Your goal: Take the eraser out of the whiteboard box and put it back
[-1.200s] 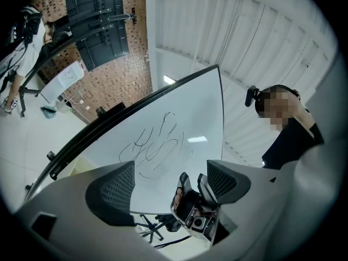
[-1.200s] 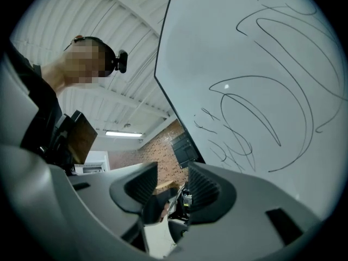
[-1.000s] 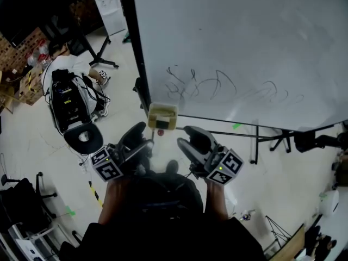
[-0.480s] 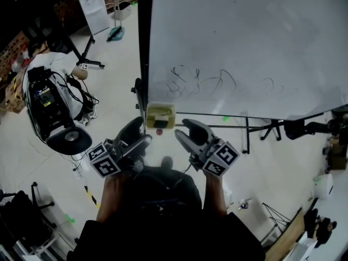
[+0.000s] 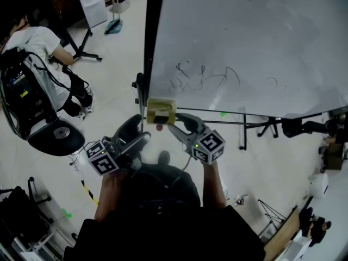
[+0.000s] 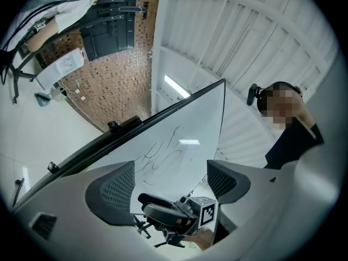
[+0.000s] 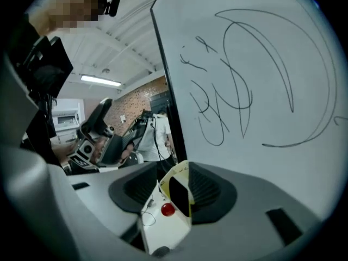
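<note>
A small yellowish box (image 5: 161,112) hangs at the lower left corner of the whiteboard (image 5: 244,37), with a red knob (image 5: 159,128) just under it. My right gripper (image 5: 175,123) has reached it. In the right gripper view the box (image 7: 163,222) stands between the spread jaws, its yellow rim around a dark inside (image 7: 179,194); I cannot tell the eraser apart in there. My right gripper (image 7: 174,192) is open. My left gripper (image 5: 140,132) hangs lower left of the box, open and empty (image 6: 168,184).
Black scribbles (image 5: 204,78) cover the whiteboard above the box. The board's stand legs (image 5: 255,126) spread over the floor to the right. A person in a white shirt with black gear (image 5: 32,42) sits at the left beside a round stool (image 5: 57,136).
My right gripper has moved up and left until its jaws reach the box. The left gripper has stayed roughly where it was. The head view has swung, showing the seated person more.
</note>
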`<action>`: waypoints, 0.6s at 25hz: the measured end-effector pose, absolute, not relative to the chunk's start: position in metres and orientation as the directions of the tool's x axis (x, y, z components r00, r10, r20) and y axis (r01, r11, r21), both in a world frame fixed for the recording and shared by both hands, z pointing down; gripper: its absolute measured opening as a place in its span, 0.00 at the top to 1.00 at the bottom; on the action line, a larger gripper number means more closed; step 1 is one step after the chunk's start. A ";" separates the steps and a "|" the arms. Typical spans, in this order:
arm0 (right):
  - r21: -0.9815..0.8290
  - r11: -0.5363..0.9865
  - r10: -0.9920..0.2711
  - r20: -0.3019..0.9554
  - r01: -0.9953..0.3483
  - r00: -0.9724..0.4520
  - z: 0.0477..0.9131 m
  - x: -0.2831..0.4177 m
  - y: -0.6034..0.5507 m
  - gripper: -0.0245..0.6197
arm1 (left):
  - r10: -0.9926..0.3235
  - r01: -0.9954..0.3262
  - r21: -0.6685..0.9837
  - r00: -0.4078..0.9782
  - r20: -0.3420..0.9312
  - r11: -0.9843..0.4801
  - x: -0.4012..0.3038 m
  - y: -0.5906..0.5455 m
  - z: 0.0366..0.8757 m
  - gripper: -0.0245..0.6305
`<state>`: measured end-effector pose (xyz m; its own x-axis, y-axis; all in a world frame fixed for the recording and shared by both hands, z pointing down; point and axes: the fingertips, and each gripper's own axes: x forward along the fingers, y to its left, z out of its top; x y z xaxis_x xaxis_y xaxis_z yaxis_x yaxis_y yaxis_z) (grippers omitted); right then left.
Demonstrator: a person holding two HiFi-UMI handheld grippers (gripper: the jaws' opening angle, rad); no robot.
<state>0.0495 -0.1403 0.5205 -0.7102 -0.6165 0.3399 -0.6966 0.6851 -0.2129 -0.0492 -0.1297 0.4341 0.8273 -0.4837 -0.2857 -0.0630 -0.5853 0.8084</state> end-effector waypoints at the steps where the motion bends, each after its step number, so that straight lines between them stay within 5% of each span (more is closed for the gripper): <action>1: -0.187 0.692 -0.612 0.362 -0.698 -0.703 0.525 0.049 -0.144 0.64 | -0.485 -0.067 0.809 0.828 -0.282 -0.584 -0.050 -0.130 0.435 0.34; 15: -0.010 0.776 -0.537 0.515 -0.631 -0.668 0.570 0.032 -0.165 0.64 | -0.515 -0.102 0.811 0.816 -0.263 -0.576 -0.061 -0.136 0.441 0.34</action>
<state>0.0322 -0.1646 0.5696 -0.6678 -0.5371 0.5153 -0.6312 0.7755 -0.0096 -0.0613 -0.1358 0.4408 0.8161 -0.5147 -0.2628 -0.1024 -0.5764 0.8108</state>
